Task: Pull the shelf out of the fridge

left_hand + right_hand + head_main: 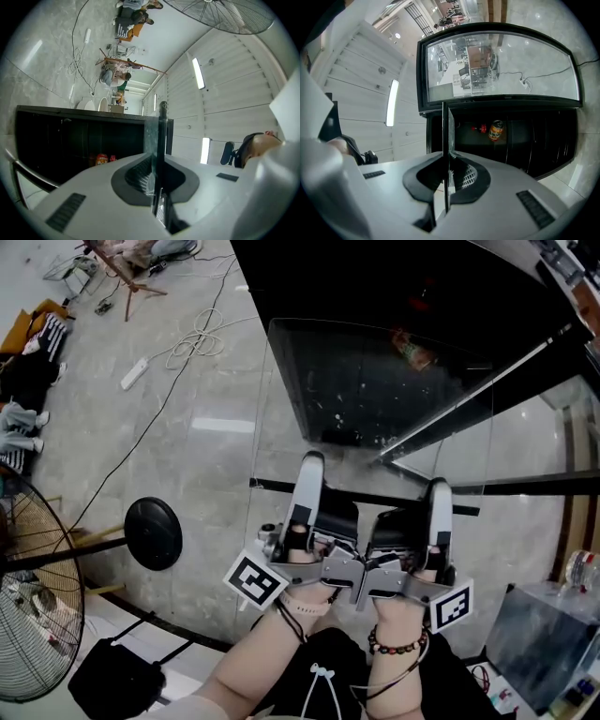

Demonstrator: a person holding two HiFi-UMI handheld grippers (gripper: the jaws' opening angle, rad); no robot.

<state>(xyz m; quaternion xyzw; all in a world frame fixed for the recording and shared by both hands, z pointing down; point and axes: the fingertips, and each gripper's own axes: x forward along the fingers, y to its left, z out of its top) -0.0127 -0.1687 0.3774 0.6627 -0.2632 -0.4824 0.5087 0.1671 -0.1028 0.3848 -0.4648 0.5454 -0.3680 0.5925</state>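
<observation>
The clear glass shelf (370,497) with a black front rim hangs in front of the open black fridge (394,296), with its far edge near the fridge opening. My left gripper (309,470) is shut on the rim's left part, and my right gripper (439,493) is shut on its right part. In the left gripper view the shelf edge (161,126) runs upright between the jaws of the left gripper (157,187). The right gripper view shows the same for the shelf edge (446,131) and the right gripper (446,183). A can (496,130) stands inside the fridge.
The fridge door (525,418) stands open on the right. A standing fan (37,587) with a round black base (153,532) is at the left. A power strip and cables (134,373) lie on the floor. There is a black bag (117,676) at lower left and a translucent box (544,643) at lower right.
</observation>
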